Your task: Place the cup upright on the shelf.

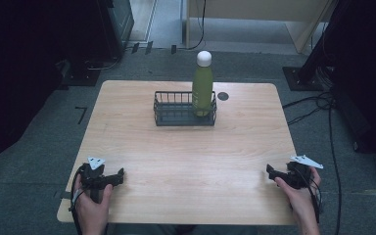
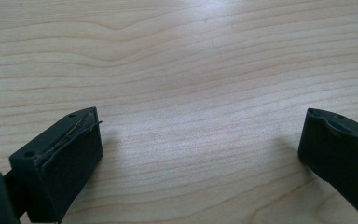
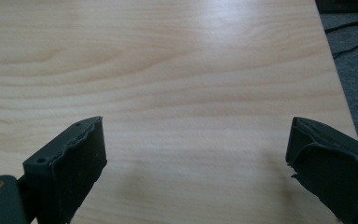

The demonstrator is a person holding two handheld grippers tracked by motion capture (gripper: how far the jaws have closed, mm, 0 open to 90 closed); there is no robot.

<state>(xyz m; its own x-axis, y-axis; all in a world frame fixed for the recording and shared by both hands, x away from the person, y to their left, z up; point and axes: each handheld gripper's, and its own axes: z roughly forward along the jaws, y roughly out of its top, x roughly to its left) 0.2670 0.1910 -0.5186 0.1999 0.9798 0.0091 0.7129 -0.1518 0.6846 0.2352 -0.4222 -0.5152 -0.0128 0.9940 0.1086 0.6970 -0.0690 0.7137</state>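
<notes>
Both grippers wait at the near edge; the bottle stands in the basket at the far side.

The left gripper and right gripper rest low over the table, jaws spread wide with nothing between them. The green bottle stands upright in the right end of the wire basket, well apart from both. A reach could go wrong there (the bottle is tall and white-capped): a jaw nudging it high up might tip it, or catch the basket's rim and drag it.
</notes>
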